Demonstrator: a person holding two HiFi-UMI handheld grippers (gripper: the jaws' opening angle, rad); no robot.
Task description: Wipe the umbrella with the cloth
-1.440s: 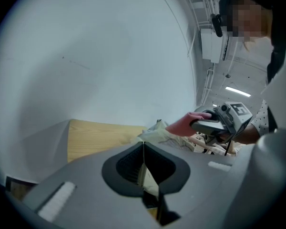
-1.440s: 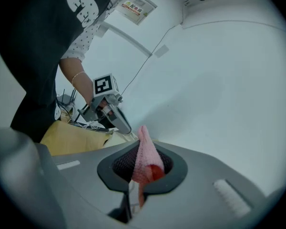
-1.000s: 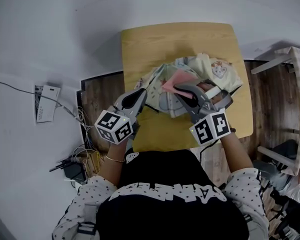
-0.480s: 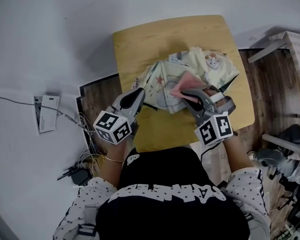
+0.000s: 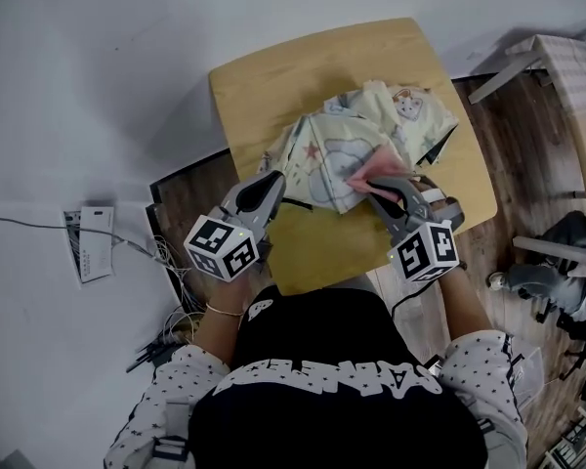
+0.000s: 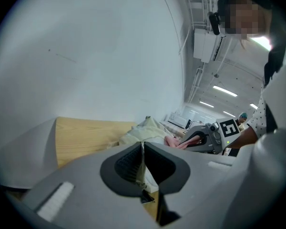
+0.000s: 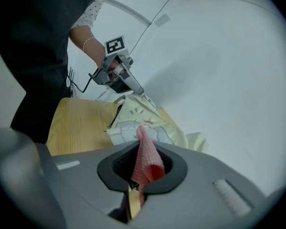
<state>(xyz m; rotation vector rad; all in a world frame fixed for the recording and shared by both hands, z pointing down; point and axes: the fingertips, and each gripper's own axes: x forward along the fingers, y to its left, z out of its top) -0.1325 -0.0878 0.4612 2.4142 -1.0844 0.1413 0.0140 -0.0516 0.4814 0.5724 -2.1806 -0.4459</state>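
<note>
A pale yellow umbrella point(image 5: 361, 130) with cartoon prints lies crumpled on the small wooden table point(image 5: 273, 76). My left gripper point(image 5: 276, 186) is shut on the umbrella's near left edge; in the left gripper view a thin fold of the fabric point(image 6: 143, 128) runs into the closed left gripper point(image 6: 143, 149). The right gripper point(image 5: 376, 186) is shut on a pink cloth point(image 5: 376, 167), which rests on the umbrella's near right part. In the right gripper view the pink cloth point(image 7: 145, 156) sticks up out of the right gripper point(image 7: 144, 168), with the umbrella point(image 7: 138, 120) just beyond.
The table stands against a white wall, its front edge close to my body. A white power strip point(image 5: 96, 242) with cables lies on the floor at the left. Pale wooden furniture point(image 5: 566, 76) stands at the right over a wood floor.
The right gripper has slid the pink cloth to the right and toward me across the umbrella. The left gripper keeps its hold on the edge in the same place.
</note>
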